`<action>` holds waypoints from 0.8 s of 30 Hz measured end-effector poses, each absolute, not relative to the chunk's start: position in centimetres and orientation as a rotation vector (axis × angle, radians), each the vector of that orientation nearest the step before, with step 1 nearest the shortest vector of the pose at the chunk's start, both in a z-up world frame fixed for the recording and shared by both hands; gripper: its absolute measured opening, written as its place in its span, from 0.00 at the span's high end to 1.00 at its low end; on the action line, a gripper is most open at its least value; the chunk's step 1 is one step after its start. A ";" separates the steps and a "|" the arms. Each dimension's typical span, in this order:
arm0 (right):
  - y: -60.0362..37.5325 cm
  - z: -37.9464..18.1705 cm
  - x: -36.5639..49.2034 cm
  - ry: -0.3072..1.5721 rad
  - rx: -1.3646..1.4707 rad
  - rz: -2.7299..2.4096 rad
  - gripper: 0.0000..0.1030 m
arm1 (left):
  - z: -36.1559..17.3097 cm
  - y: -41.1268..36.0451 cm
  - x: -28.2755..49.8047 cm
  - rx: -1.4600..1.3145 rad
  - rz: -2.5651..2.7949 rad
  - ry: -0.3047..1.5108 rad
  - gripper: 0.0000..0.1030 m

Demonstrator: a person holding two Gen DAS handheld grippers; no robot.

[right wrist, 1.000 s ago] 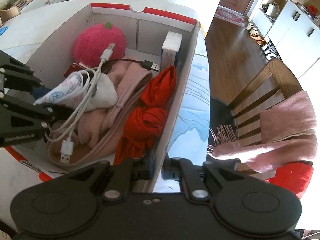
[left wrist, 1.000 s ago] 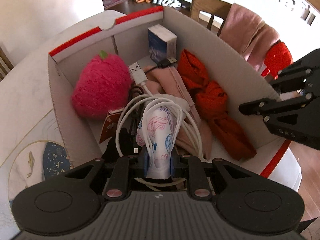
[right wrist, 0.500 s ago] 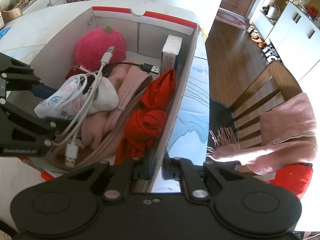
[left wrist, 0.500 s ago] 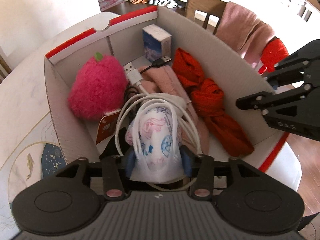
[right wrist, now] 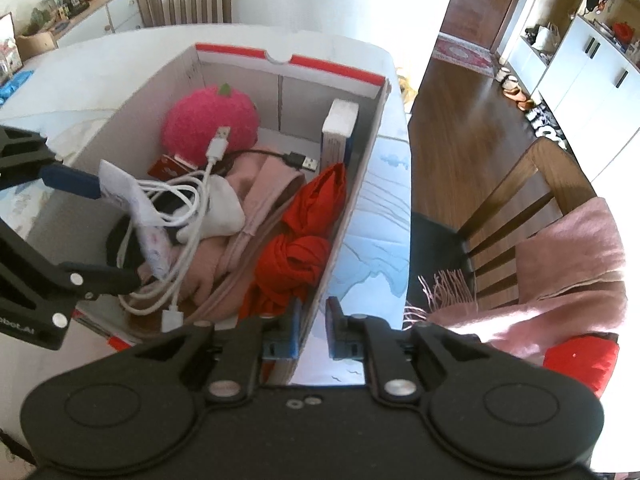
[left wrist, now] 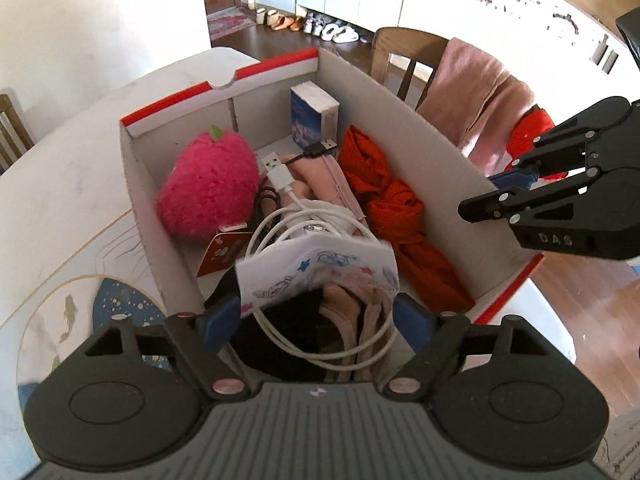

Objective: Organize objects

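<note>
A white cardboard box [left wrist: 420, 136] with a red rim stands on the table. It holds a pink plush strawberry [left wrist: 208, 192], a red cloth [left wrist: 396, 208], pink cloth, a small blue-white book [left wrist: 314, 118] and a white USB cable [left wrist: 280, 176]. A printed white packet [left wrist: 320, 268] wrapped in that cable lies between the jaws of my left gripper [left wrist: 316, 316]. Those jaws are opening wide and do not press on it. My right gripper [right wrist: 314, 328] straddles the box's right wall [right wrist: 352, 200]. Its jaws are opening, with a small gap beside the wall.
A wooden chair [right wrist: 532, 184] draped with a pink towel [right wrist: 560, 248] stands right of the table, above dark wood floor. The white table top [left wrist: 80, 152] spreads left of the box. Shoes line the far wall.
My left jaws spread from a tight grip on the packet to wide apart and rose a little; the packet now lies flat and loose. My right jaws eased off the box wall.
</note>
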State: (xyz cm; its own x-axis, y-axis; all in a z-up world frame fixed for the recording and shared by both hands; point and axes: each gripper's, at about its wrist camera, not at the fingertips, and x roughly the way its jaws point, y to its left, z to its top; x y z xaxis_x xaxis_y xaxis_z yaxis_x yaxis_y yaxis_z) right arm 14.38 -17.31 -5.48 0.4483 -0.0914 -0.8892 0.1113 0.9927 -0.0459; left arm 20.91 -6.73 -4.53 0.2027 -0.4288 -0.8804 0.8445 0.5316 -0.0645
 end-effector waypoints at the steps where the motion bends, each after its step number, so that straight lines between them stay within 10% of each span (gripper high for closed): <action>1: -17.3 -5.2 14.2 1.092 0.020 -0.123 0.87 | -4.4 -6.5 20.8 0.484 -0.941 1.019 0.16; 9: -17.3 -2.9 12.5 1.017 0.025 -0.094 0.77 | -3.4 -4.9 19.9 0.427 -0.926 1.002 0.00; 24: -16.1 0.0 10.0 0.892 0.048 -0.086 0.65 | -0.6 -2.0 18.1 0.280 -0.934 0.869 0.00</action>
